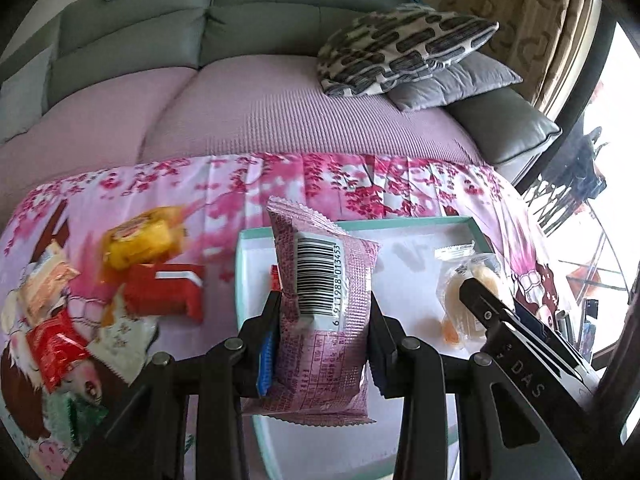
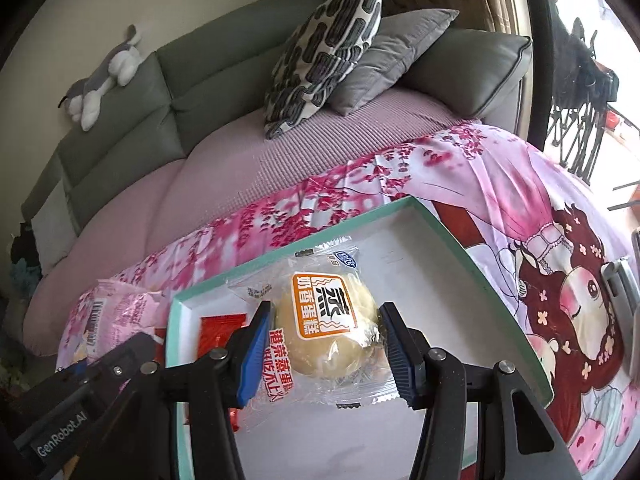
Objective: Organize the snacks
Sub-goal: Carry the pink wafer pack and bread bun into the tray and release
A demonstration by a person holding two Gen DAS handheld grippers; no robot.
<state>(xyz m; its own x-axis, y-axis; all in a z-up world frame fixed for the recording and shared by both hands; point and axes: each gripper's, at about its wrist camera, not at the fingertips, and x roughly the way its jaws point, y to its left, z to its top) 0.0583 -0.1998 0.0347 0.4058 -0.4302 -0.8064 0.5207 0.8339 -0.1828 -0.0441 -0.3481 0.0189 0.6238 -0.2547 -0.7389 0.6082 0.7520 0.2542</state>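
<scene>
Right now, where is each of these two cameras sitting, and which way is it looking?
Left wrist: rides the left gripper, looking down along its fingers at the pink barcoded snack packet they clamp over the teal-rimmed tray; the right gripper intrudes.
Right wrist: rides the right gripper, clamping a steamed cake packet over the tray.
Shared: tray, floral cloth, sofa, patterned cushion.

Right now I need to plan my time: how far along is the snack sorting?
Early. One red packet lies in the teal tray. In hand: left fingers grip a pink packet, right fingers a steamed cake. Several snacks remain on the cloth.
</scene>
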